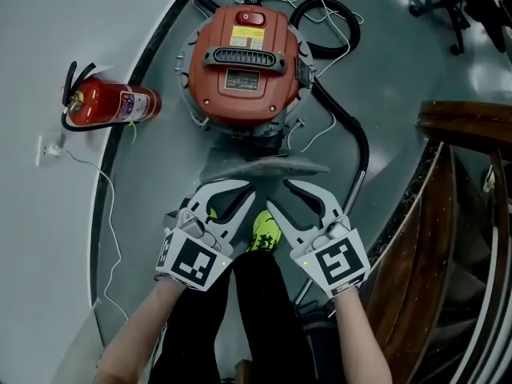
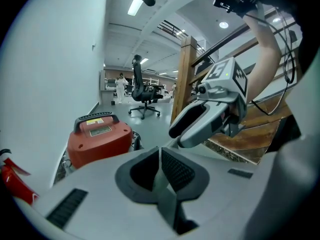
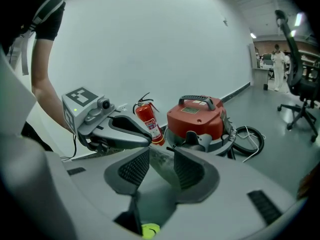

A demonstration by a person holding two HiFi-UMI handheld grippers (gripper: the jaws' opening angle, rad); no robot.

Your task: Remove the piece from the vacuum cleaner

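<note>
Grey piece (image 1: 268, 168), pinched in left tool (image 1: 250, 189)

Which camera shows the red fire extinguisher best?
The head view: the fire extinguisher shows whole beside the wall. The right gripper view has the left tongs overlapping its base. The left gripper view catches only a red sliver.

Office-like workspace — swivel chairs (image 2: 145, 93), ceiling strip lights (image 2: 135, 5), wall-side fire extinguisher (image 1: 112, 102), wooden stair rail (image 1: 468, 126)

Red vacuum cleaner (image 1: 244, 62), grey piece (image 1: 264, 168), red fire extinguisher (image 1: 112, 104)
</note>
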